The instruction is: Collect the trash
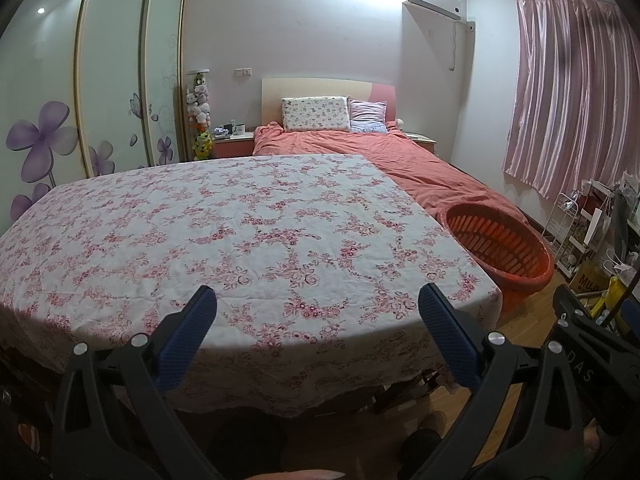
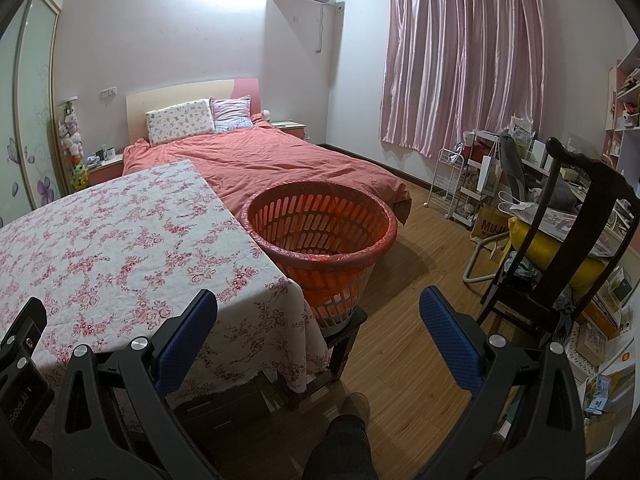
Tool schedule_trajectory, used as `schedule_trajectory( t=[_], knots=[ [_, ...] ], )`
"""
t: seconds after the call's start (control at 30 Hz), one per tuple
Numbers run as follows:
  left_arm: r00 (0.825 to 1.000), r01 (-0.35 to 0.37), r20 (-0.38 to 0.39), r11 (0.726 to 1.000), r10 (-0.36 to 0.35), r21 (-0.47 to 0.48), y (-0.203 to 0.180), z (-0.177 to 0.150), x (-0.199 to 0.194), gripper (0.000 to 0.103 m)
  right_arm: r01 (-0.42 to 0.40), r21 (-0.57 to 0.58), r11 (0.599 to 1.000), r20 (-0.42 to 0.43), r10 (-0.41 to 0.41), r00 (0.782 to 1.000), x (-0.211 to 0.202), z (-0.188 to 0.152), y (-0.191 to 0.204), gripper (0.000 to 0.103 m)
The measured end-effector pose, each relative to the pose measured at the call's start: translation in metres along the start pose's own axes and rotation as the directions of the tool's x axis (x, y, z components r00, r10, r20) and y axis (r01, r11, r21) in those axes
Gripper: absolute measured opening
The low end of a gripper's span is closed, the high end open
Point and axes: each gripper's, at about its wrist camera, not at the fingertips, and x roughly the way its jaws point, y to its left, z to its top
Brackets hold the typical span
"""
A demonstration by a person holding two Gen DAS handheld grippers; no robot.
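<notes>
Both tongs, left (image 1: 318, 312) and right (image 2: 318, 314), were released and held nothing. No trash showed on the table (image 1: 224, 216). The basket (image 2: 320, 236) stood at its right edge, looking empty.

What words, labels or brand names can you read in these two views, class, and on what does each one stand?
"MUJI" on the brown paper bag on the floor by the white rack; in the left view only "MUJ" shows.
"DAS" on the right gripper, seen from the left wrist view.
"robot.AI", roughly, on the left gripper; blurred, uncertain.
Print on the mug on the bedside table: too small to read.
</notes>
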Motion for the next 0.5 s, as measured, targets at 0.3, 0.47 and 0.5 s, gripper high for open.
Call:
schedule_trajectory(
  t=[0.3,0.47,0.5],
  knots=[
    [1.000,-0.004,0.003,1.000,0.004,0.001,0.0022,-0.0003,-0.0002,0.099,0.000,0.001,1.000,0.000,0.000,1.000,-0.0002,0.0000,-0.0003,0.100],
    [1.000,-0.002,0.004,1.000,0.002,0.000,0.0027,-0.0004,-0.0003,0.099,0.000,0.001,1.000,0.000,0.000,1.000,-0.0002,0.0002,-0.0004,0.100],
    [1.000,-0.002,0.003,1.000,0.002,0.001,0.0021,0.0007,0.0006,0.099,0.000,0.001,1.000,0.001,0.000,1.000,-0.0004,0.0008,0.0003,0.100]
  ],
)
